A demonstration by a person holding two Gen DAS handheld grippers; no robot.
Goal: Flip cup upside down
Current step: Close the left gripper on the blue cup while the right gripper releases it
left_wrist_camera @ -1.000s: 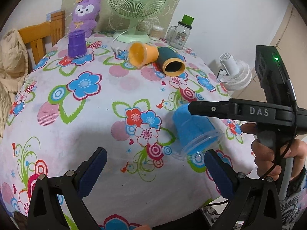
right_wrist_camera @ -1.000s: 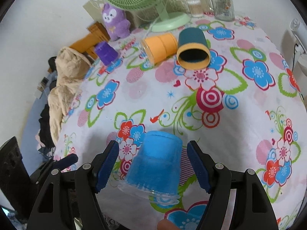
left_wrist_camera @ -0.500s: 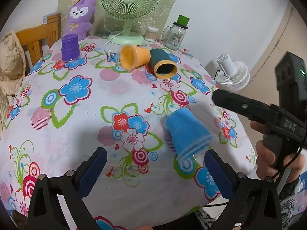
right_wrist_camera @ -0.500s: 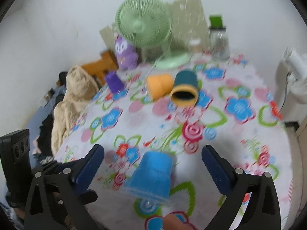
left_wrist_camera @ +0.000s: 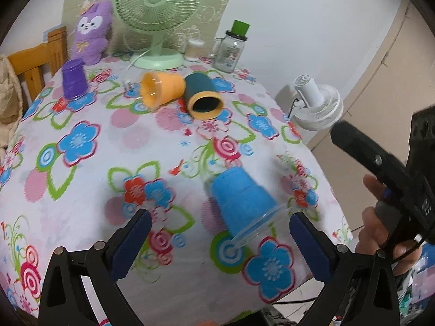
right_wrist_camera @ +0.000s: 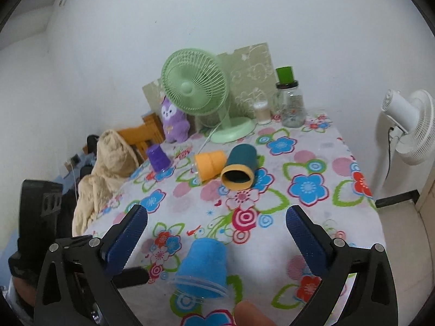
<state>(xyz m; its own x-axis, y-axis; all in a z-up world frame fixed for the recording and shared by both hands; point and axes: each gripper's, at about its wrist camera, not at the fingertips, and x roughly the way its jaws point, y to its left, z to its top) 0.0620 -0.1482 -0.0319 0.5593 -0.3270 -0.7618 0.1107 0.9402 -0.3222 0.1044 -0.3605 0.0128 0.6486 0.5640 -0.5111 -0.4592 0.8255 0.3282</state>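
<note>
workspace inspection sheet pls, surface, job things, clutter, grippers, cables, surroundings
surface: table under a floral cloth.
job's things: blue cup mouth down near the front edge, purple cup mouth down at far left; orange cup and teal cup on their sides, touching.
clutter: green fan, plush, jar, small white container.
grippers: left gripper open, empty; right gripper open, empty, raised above the blue cup.
cables: green fan's white cord on the cloth.
surroundings: white fan, chair, beige bundle.
</note>
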